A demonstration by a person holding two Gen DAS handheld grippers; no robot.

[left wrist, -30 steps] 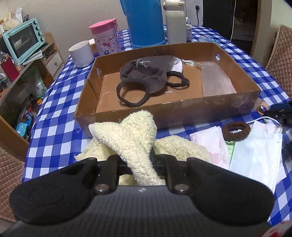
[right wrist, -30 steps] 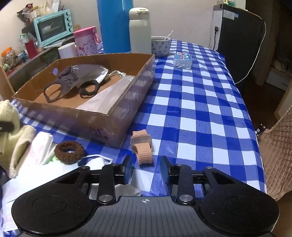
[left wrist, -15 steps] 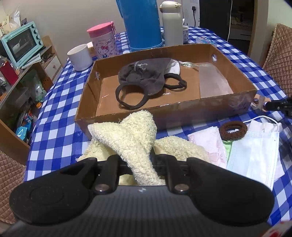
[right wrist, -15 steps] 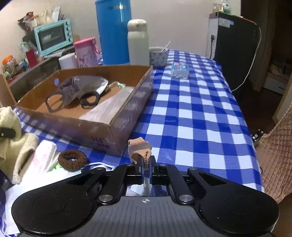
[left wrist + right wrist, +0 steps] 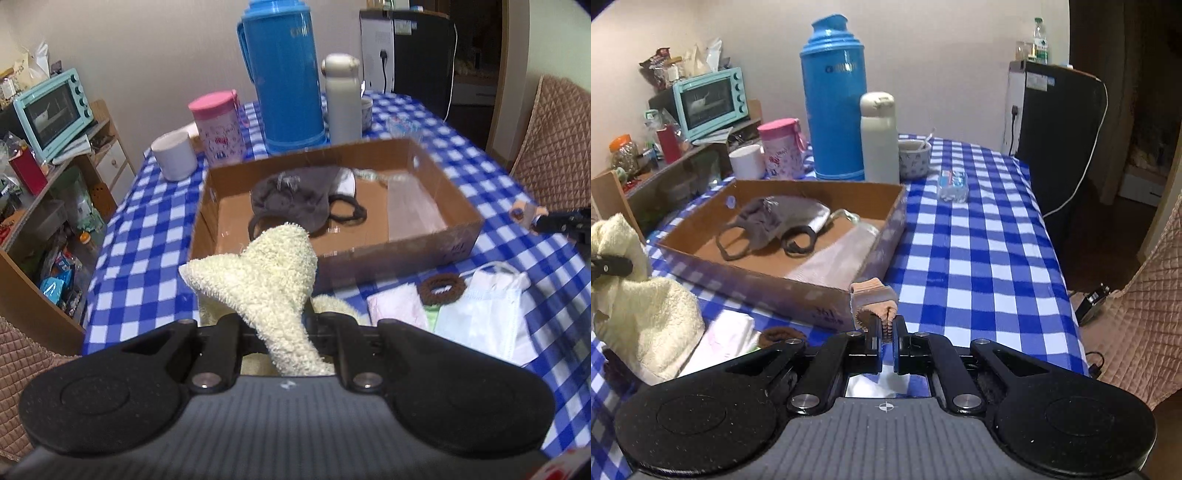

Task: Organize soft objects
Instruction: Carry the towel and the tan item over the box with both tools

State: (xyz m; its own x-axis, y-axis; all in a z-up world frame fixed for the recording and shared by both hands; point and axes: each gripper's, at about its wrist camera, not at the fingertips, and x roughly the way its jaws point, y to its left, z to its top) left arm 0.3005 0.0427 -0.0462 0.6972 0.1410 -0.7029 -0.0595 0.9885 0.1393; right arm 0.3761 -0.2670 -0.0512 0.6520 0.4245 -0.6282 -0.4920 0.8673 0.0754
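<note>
The left gripper (image 5: 279, 332) pinches a cream terry towel (image 5: 266, 280), a fold standing up between its fingers in front of the cardboard box (image 5: 399, 254). The right gripper (image 5: 885, 334) is pressed together on a small beige sock (image 5: 873, 299) just beside the box's near corner.

Only the left wrist view shows the white face mask (image 5: 491, 317) and the pink cloth (image 5: 397, 310) lying flat on the blue checked worktop (image 5: 147, 266), with one brown hair tie (image 5: 442, 289) between them; the right wrist view catches only an edge of the hair tie. It also shows the right gripper from outside, holding the sock off the worktop at the far right.

Only the right wrist view shows the small packet (image 5: 953, 181) and the bowl with a spoon (image 5: 915, 157) beyond the box.

Inside the box lies one grey mask (image 5: 775, 219) with dark ear loops and a pale folded sheet (image 5: 834, 258). Behind it stand one blue thermos (image 5: 834, 107), one white bottle (image 5: 879, 138), one pink canister (image 5: 783, 147) and one white mug (image 5: 748, 161).
</note>
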